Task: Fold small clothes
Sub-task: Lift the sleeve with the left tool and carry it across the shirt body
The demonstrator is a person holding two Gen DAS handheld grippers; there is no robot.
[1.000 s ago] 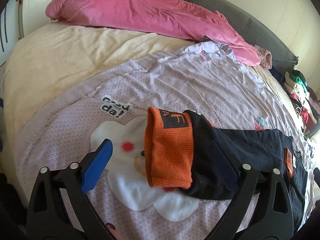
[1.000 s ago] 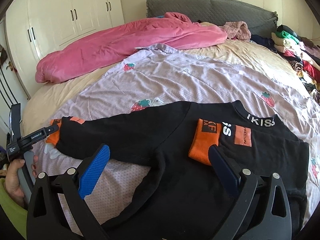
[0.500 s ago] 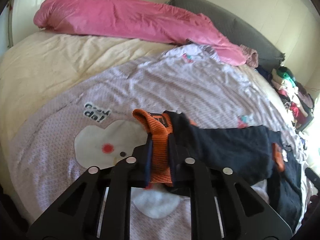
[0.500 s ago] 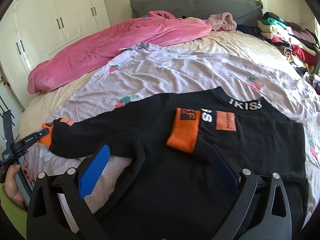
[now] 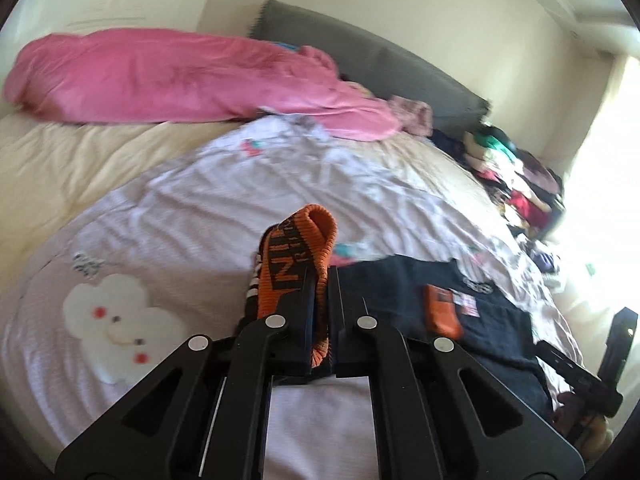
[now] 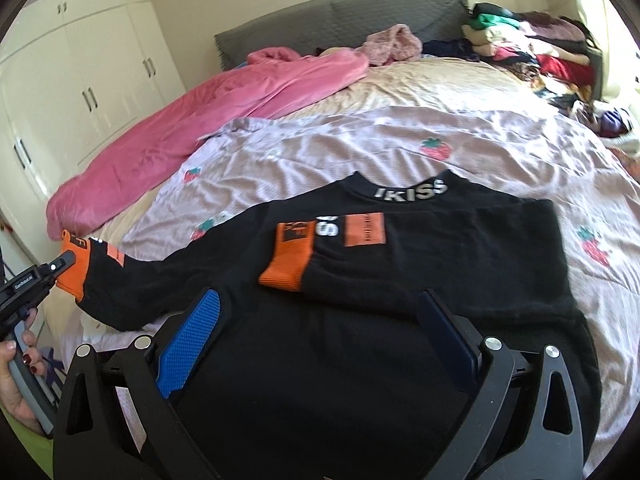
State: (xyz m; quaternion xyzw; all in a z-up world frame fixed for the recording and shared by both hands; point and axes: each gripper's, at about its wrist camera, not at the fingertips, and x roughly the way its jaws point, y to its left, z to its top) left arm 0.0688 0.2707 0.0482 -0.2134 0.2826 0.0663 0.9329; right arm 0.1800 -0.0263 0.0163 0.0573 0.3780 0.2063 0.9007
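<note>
Since the frame a second earlier, the left gripper (image 5: 320, 304) had been closed from wide open onto the orange ribbed cuff (image 5: 298, 260) of the black long-sleeved sweatshirt (image 6: 400, 300), and the cuff had been lifted off the bedcover. Its jaws were pressed together with the orange knit pinched between them, the cuff's end curling up above the fingertips. In the right wrist view that same cuff was seen at the far left, gripped by the left gripper's tip, with the person's hand (image 6: 16, 380) on the handle below it and the sleeve stretched away from the body of the garment.

The right gripper (image 6: 320, 328) was held spread wide above the lower front of the sweatshirt, with nothing between its blue pads (image 6: 192, 340). The other sleeve, with its orange cuff, was laid folded across the chest. The sweatshirt was spread flat on a lilac strawberry-print quilt (image 6: 400, 152). Beyond it a pink crumpled duvet (image 6: 200, 120) was lying, then a grey padded headboard (image 6: 320, 20), a pile of mixed clothes (image 6: 532, 44) and white wardrobe doors (image 6: 80, 80).
</note>
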